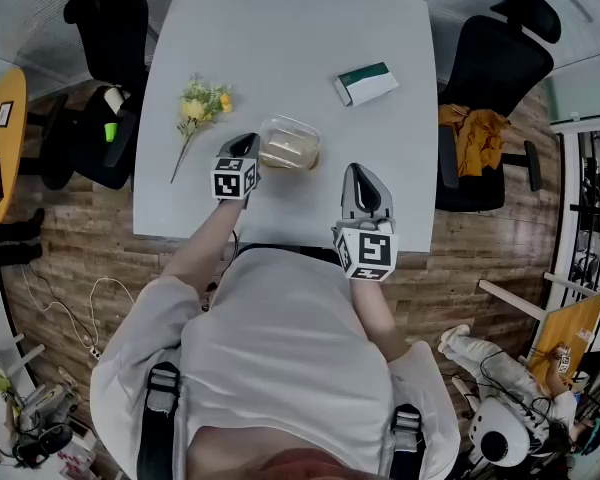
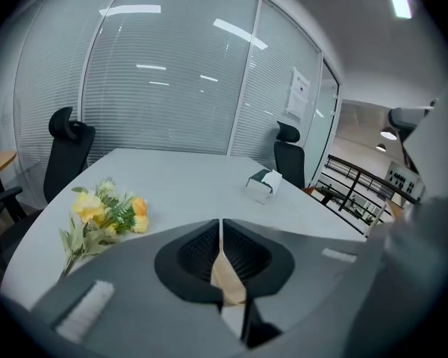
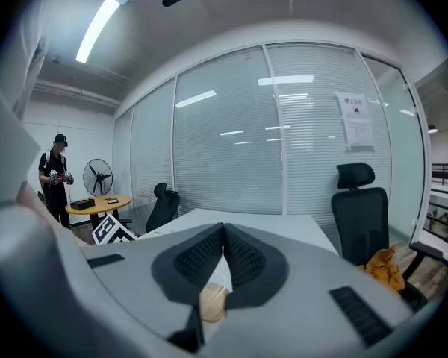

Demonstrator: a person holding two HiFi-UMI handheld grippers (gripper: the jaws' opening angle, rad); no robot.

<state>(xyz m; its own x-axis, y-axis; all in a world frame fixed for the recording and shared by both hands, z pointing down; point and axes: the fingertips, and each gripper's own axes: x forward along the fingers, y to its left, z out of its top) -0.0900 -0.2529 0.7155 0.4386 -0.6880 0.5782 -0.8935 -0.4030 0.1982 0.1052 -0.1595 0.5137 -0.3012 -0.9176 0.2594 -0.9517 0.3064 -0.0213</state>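
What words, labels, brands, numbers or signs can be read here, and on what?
Nothing is legible.
Sheet on the glass wall: print too small to read.
Green-and-white box: no readable label.
Marker cubes: black-and-white patterns, no words.

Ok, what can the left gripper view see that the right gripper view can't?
Only the left gripper view shows the flowers and the green-and-white box on the table. Only the right gripper view shows a fan, a round table, a standing person and orange cloth on a chair. Both show the white table, black chairs, the blinds, and shut jaws, on the left gripper and the right gripper.
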